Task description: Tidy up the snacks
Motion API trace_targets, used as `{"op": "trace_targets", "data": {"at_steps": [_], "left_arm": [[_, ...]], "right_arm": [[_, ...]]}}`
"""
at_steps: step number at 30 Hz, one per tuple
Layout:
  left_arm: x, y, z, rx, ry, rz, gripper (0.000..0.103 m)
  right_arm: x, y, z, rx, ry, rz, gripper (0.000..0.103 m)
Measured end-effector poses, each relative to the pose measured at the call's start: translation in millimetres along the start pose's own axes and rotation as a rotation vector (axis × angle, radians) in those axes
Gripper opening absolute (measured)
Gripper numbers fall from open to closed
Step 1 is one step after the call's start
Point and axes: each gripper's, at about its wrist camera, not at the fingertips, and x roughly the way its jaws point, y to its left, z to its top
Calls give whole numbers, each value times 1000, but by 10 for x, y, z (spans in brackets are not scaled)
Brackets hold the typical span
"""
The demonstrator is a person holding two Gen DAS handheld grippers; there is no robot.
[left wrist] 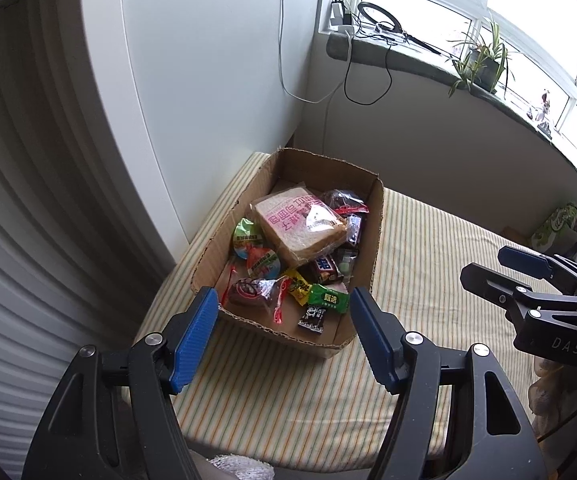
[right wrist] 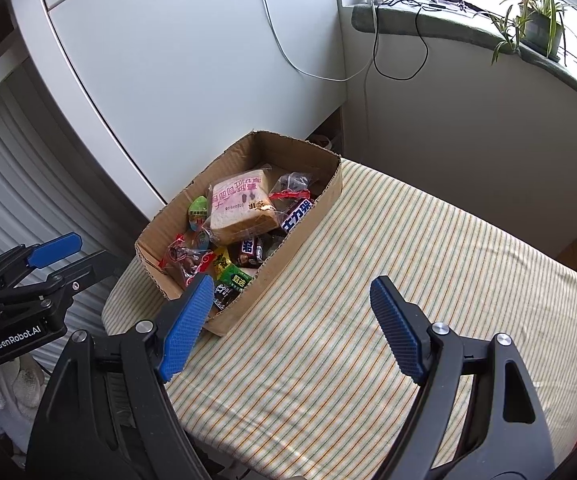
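Note:
A shallow cardboard box (left wrist: 376,232) (right wrist: 320,196) sits on the striped cloth of a table, full of several wrapped snacks. A bagged slice of bread (left wrist: 300,224) (right wrist: 244,208) lies on top, with a green packet (left wrist: 328,299) (right wrist: 235,279), a yellow candy (left wrist: 297,285) and dark chocolate bars (right wrist: 298,216) around it. My left gripper (left wrist: 284,320) hovers open just before the box's near wall, nothing between its blue pads. My right gripper (right wrist: 292,316) stands open over bare cloth to the right of the box, holding nothing.
The striped tablecloth (right wrist: 408,260) spreads right of the box. A white cabinet (right wrist: 188,60) rises behind it. Cables hang from the windowsill (right wrist: 448,20), which bears a potted plant (right wrist: 536,24). A green snack bag (left wrist: 556,224) lies at the table's far right.

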Motion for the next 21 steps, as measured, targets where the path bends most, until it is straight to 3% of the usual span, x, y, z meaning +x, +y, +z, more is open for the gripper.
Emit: {"op": "trace_targets", "data": {"at_steps": [21], "left_arm": [[1, -37, -37, -1, 9, 3, 68]], "right_arm": [[24, -15, -28, 6, 4, -3, 83]]}}
